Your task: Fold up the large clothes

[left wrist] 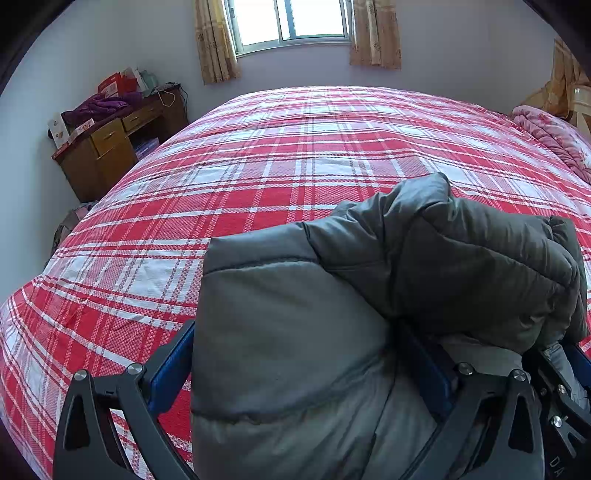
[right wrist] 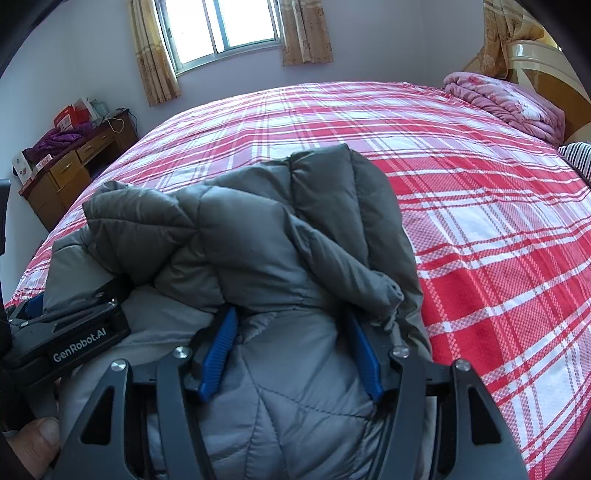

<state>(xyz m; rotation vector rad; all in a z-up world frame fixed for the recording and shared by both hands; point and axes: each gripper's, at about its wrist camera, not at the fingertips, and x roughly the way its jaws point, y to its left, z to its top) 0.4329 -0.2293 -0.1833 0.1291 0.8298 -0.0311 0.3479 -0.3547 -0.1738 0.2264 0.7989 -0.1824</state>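
A grey quilted puffer jacket is bunched at the near edge of the bed with its red and white plaid sheet. My left gripper has its blue-padded jaws wide apart with thick jacket padding between them. My right gripper likewise straddles a fold of the jacket, its blue fingers pressing on the padding. The left gripper's body shows at the left of the right wrist view. The fingertips are hidden under the fabric.
A wooden desk with boxes and purple clothing stands at the bed's far left. A folded pink quilt lies at the far right by the headboard. A curtained window is in the back wall.
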